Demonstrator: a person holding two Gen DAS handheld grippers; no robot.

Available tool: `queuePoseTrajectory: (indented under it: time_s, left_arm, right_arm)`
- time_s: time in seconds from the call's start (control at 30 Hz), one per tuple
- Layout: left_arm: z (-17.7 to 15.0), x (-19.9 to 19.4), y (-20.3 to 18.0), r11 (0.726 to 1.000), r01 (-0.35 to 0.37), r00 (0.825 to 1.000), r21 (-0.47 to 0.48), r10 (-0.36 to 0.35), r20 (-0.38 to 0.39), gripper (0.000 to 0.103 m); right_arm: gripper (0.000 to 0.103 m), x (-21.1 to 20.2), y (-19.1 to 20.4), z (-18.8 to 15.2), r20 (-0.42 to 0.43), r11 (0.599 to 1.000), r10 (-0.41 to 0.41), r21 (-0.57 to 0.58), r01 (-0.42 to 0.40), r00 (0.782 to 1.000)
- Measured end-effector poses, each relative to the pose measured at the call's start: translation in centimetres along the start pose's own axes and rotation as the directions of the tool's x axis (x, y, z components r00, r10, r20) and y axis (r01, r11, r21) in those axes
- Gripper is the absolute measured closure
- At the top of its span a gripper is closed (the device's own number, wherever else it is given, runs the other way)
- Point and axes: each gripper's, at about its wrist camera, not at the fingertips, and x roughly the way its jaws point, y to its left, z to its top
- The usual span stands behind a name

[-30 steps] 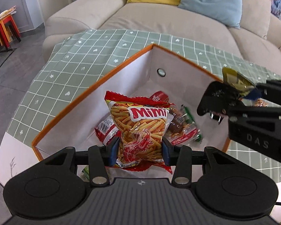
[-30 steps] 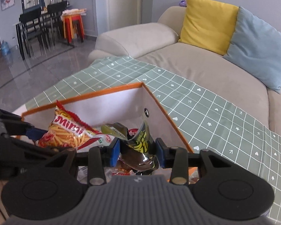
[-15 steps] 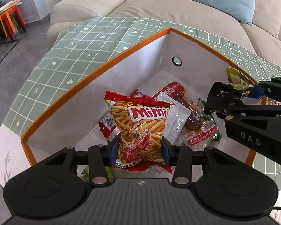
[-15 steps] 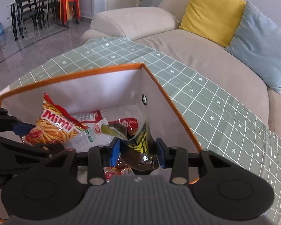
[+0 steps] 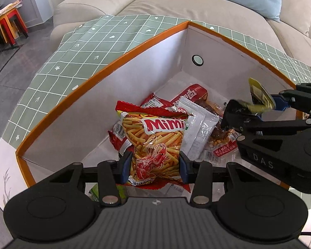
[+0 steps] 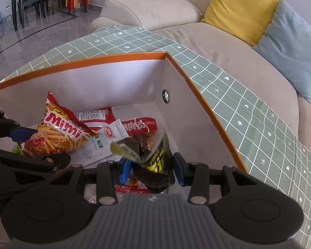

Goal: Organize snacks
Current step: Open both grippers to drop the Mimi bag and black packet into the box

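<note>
A table carries everything, covered by a green checked cloth (image 6: 228,87) with white grid lines and small hearts, stars and arrows. The cloth's far edge meets a beige sofa (image 6: 197,35). At the table's near left edge a strip of white top (image 5: 2,166) shows beyond the cloth. On the cloth stands one thing, an orange-rimmed white box (image 5: 147,66), toward the near side.

Both views are evenly lit by bright, soft daylight. Pale glare is seen on the glossy floor (image 6: 20,41), and small highlights on the foil snack bags (image 5: 155,137). Strong fisheye bending is seen in the box rim (image 5: 72,89), with dark vignetted corners. Focus is sharp throughout.
</note>
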Motion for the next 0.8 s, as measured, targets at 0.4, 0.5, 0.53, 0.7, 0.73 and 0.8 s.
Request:
queuePoseTrajectory:
  time_s: [0.4, 0.5, 0.53, 0.7, 0.73, 0.8]
  left_arm:
    - [-0.2, -0.1, 0.0, 1.0, -0.002, 1.0, 0.004, 0.002, 0.002, 0.052]
    - [-0.3, -0.2, 0.0, 1.0, -0.001, 1.0, 0.007, 0.001, 0.004, 0.052]
    - [-0.3, -0.2, 0.0, 1.0, 0.0, 1.0, 0.008, 0.0, 0.004, 0.052]
    - [-0.3, -0.3, -0.1, 1.0, -0.005, 1.0, 0.01, 0.005, 0.004, 0.052]
    - [-0.3, -0.3, -0.1, 1.0, -0.008, 1.0, 0.01, 0.008, 0.006, 0.052]
    - [-0.4, -0.5, -0.1, 1.0, -0.006, 1.0, 0.014, 0.006, 0.006, 0.052]
  right_arm:
    - [0.053, -1.0, -0.5, 0.1, 0.006, 1.0, -0.01, 0.024, 0.01, 1.0]
    - [0.05, -1.5, -0.5, 0.2, 0.018, 0.999, -0.012, 0.031, 0.011, 1.0]
    - [0.05, -1.7, -0.5, 0.3, 0.022, 0.999, -0.014, 0.03, 0.013, 1.0]
    - [0.04, -2.8, -0.3, 0.6, 0.058, 0.999, -0.033, 0.026, 0.032, 0.998]
    - [0.039, -3.1, -0.3, 0.7, 0.064, 0.999, -0.032, 0.029, 0.031, 0.997]
    - [0.037, -3.8, -0.5, 0.7, 0.08, 0.999, -0.034, 0.035, 0.031, 0.996]
